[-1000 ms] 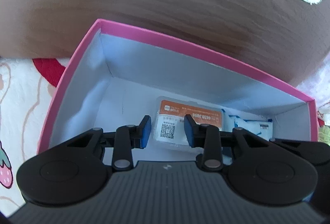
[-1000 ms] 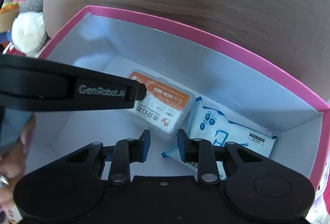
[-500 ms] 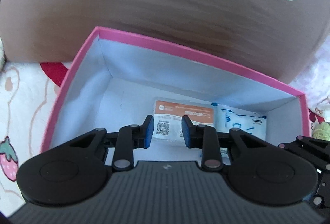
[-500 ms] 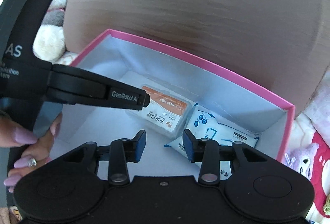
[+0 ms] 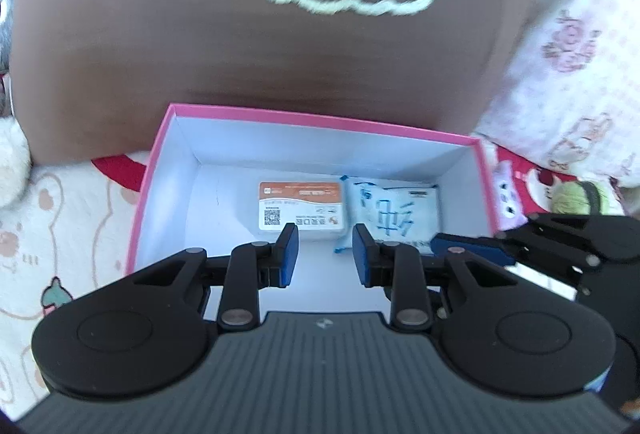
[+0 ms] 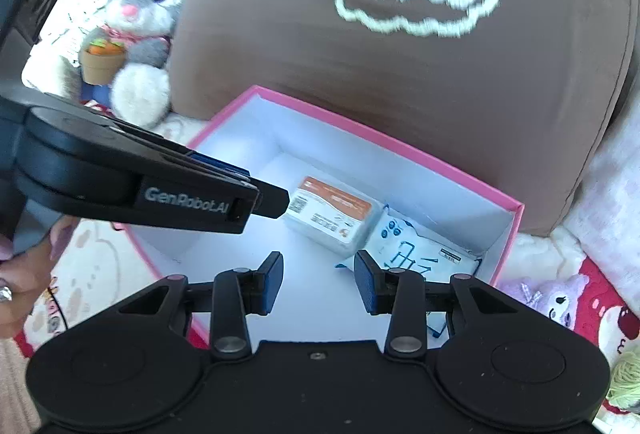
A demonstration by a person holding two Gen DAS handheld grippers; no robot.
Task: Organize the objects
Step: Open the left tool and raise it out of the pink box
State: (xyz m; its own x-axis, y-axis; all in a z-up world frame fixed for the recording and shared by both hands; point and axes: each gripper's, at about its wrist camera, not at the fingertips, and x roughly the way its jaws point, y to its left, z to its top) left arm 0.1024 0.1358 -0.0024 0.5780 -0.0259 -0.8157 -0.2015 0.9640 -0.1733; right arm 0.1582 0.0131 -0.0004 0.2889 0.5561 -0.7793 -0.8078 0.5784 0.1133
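**Two empty grippers hang over a pink box holding two packets**

Left wrist view: the left gripper [image 5: 323, 252], black with blue pads, hangs above the near edge of the pink-rimmed, white-lined cardboard box [image 5: 320, 120]; its fingers stand apart with nothing between them; on the box floor lie the clear plastic case with an orange-and-white label [image 5: 301, 209] and, touching it at 3 o'clock, the white soft packet with blue print [image 5: 394, 212]; both sit toward the far wall, near the box's right end; the right gripper [image 5: 472, 249] enters from 3 o'clock, over the box's right corner, and whether it is open cannot be told here; behind the box at 12 o'clock leans the brown cushion with a white stitched cloud [image 5: 280, 34]; the cream blanket printed with cartoon figures [image 5: 60, 226] spreads at 9 o'clock; a pale floral pillow [image 5: 568, 54] stands at 2 o'clock.

Right wrist view: the right gripper [image 6: 319, 281] hovers over the box [image 6: 400, 148], fingers spread wide and empty; the orange-labelled case [image 6: 334, 214] lies just beyond the pads at 12 o'clock, with the white packet [image 6: 420, 252] against it at 1 o'clock, partly behind the right pad; the left gripper [image 6: 264, 200] reaches in from 9 o'clock above the box's left side, seen side-on, held by a hand [image 6: 24, 274] wearing a ring; a grey plush rabbit holding a carrot pot [image 6: 136, 30] sits at 10 o'clock beside the cushion [image 6: 400, 94]; a purple plush toy [image 6: 556, 298] lies at 4 o'clock.
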